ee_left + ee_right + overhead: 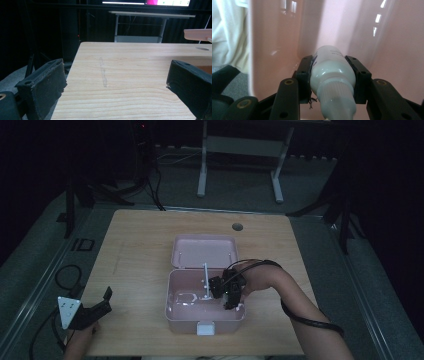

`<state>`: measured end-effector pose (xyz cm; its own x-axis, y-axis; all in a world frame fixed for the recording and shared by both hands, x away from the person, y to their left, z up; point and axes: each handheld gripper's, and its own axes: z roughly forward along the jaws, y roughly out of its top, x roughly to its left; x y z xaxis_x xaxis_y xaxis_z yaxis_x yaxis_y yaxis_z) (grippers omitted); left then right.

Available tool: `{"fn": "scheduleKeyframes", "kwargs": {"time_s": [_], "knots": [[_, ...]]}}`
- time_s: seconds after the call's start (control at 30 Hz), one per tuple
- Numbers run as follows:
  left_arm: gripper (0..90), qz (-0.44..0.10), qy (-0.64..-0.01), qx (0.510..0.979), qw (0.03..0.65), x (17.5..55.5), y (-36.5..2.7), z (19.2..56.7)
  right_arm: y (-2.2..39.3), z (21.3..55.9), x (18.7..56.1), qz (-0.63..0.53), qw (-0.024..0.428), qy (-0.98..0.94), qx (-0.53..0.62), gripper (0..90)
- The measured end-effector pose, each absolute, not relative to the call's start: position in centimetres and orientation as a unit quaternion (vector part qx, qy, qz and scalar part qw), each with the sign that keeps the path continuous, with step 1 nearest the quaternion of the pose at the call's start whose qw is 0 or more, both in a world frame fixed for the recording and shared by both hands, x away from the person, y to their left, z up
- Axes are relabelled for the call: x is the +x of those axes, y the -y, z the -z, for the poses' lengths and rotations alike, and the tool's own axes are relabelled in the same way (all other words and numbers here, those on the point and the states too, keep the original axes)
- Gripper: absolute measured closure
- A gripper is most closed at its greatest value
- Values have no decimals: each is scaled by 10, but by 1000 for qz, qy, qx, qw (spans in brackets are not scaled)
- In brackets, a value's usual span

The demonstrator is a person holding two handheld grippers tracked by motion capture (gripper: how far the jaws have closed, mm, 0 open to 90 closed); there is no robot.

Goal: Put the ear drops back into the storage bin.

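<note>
Bottle clamped inside the pink box

A white bottle (332,72) is gripped between the jaws of the right gripper (231,292), down inside the open pink box (172,312) mid-table (lid tipped back behind it). The left gripper (95,307) is parked at the table's (135,250) near-left edge, jaws wide apart, nothing held between them.

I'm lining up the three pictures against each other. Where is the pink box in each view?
High view: pink box at table centre, lid open, right gripper reaching inside.
Left gripper view: an edge of it at the upper right.
Right gripper view: its inner wall behind the white bottle in the jaws.
Shared landmark: the box itself; the wooden table links the first two.
</note>
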<state>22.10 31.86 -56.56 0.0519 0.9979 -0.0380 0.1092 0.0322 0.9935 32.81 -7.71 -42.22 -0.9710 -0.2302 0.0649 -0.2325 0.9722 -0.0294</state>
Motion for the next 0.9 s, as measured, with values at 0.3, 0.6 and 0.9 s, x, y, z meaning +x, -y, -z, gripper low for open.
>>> {"fn": "scheduleKeyframes", "kwargs": {"time_s": [0.3, 0.6, 0.9], "knots": [[24, -449, -521, 531, 494, 221, -319, 566, 77, 449, 329, -34, 43, 991, 125, 594], [24, -450, -522, 531, 494, 221, -319, 566, 75, 464, 330, -36, 44, 990, 125, 593], [24, -449, -522, 531, 493, 221, -319, 566, 73, 477, 328, -54, 40, 990, 121, 593]]}}
